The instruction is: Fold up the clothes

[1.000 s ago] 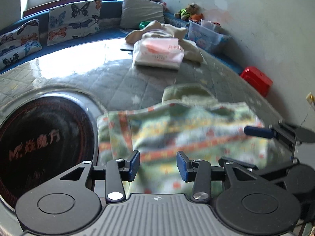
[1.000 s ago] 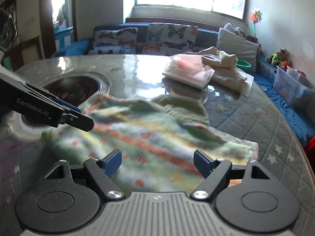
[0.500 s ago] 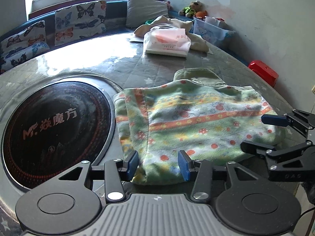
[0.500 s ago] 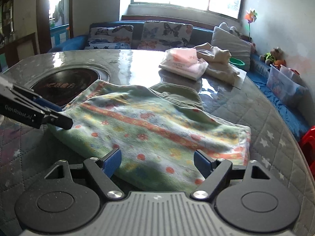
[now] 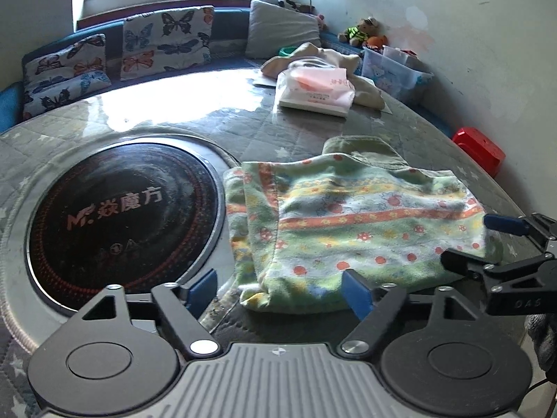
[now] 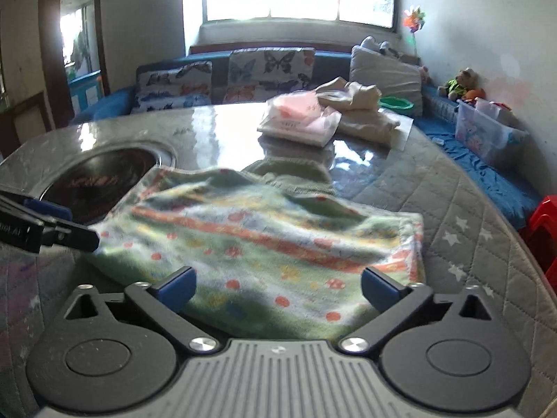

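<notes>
1 folded green patterned garment lies on the counter beside 1 round black cooktop. Both the left gripper and right gripper are opening, pads clear of the cloth.

A green patterned garment, banded in orange and dotted with red spots, is seen laid folded and slightly rumpled on the quilted table, its left edge just beside a round black inset hob.
</notes>
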`<state>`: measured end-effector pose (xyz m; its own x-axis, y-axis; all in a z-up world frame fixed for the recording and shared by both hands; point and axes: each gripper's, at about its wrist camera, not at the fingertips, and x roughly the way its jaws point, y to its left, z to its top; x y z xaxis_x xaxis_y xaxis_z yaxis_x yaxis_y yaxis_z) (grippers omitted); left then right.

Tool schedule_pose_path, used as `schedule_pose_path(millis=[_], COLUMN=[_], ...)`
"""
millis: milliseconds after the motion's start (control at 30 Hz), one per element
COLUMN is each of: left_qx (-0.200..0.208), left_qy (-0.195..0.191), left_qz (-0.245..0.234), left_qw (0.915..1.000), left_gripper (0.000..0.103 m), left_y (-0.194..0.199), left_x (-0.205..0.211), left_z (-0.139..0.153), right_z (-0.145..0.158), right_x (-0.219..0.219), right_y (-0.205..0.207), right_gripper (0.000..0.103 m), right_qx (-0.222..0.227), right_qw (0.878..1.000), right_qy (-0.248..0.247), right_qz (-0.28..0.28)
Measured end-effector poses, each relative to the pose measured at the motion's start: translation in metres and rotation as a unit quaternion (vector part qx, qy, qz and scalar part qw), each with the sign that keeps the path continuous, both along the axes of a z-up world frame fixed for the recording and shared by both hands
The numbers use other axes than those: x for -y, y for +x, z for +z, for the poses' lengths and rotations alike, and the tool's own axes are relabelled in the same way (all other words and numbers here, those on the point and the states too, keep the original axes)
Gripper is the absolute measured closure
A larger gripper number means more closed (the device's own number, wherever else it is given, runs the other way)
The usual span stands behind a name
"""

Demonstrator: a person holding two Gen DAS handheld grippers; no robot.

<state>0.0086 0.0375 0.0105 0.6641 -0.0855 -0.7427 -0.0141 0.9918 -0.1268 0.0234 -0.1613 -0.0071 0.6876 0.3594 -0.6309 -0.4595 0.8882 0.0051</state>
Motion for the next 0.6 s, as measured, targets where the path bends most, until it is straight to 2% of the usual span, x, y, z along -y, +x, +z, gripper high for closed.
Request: schedule_pose_path(millis=[200, 600], left_qx=[0.007, 0.012], left_qy=[0.005, 0.003], left_qz=[0.005, 0.026], left_qw=[0.9999, 0.9996], left_gripper=[0.008, 0.005], left_y=[-0.009, -0.034], left_x=[0.000, -0.010], left_z=[0.003, 0.000], right_z=[0.006, 0.008], right_x=[0.000, -0.014], right_y=[-0.004, -0.021], right_gripper=[0.000, 0.000], right_qx=[0.001, 0.004], right_qw=[1.000, 1.000], right_qy=[0.017, 0.016], right_qz=[-0.006, -0.007])
